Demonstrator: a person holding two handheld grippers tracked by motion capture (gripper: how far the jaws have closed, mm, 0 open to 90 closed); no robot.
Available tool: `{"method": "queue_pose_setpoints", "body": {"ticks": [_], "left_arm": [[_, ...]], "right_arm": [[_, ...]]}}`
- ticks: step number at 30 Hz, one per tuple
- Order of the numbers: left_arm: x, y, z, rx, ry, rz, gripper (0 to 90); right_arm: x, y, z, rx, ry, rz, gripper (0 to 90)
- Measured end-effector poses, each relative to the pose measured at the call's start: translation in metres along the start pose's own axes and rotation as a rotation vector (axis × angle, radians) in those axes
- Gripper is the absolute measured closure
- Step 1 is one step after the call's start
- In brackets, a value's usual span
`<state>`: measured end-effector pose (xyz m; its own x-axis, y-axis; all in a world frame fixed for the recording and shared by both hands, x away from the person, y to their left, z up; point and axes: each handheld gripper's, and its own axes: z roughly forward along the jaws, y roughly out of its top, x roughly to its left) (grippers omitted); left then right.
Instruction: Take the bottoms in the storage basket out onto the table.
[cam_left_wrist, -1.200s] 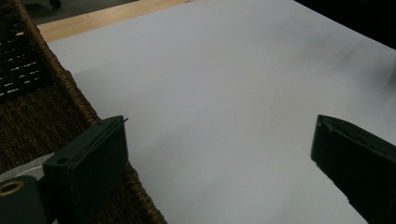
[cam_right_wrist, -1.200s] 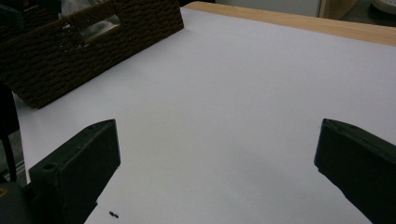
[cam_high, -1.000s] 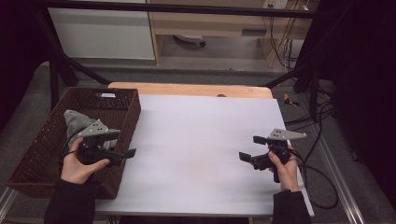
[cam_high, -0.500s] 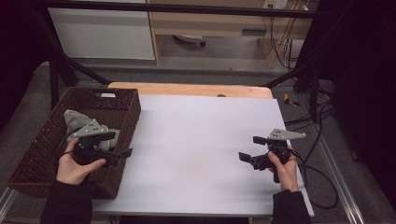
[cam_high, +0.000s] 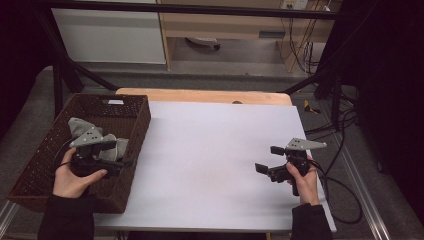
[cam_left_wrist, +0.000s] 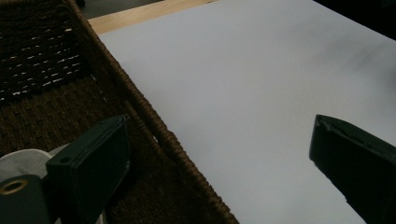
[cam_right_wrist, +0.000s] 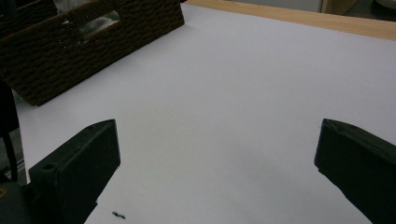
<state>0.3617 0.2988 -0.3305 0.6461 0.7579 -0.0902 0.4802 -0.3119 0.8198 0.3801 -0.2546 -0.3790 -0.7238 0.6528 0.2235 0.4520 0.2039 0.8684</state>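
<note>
A dim workroom surrounds a white-topped table (cam_high: 215, 150). At its left edge sits a dark brown woven wicker basket (cam_high: 45, 165) holding crumpled grey cloth (cam_high: 80, 127), partly hidden behind the left gripper (cam_high: 122, 161), which hovers over the rim with jaws spread, probably to reach in. The right gripper (cam_high: 267, 162) waits parted over bare tabletop.

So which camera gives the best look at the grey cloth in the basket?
The high view: the grey cloth lies in the basket beside the left gripper. The left gripper view catches a pale corner; the right gripper view glimpses it through the handle gap.
</note>
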Motion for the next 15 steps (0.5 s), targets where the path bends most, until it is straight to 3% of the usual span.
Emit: {"method": "queue_pose_setpoints", "body": {"ticks": [15], "left_arm": [[0.014,-0.006,-0.017,0.005,0.053,-0.031,5.0]], "right_arm": [[0.0,0.0,0.0,0.002,-0.001,-0.001,0.8]]}}
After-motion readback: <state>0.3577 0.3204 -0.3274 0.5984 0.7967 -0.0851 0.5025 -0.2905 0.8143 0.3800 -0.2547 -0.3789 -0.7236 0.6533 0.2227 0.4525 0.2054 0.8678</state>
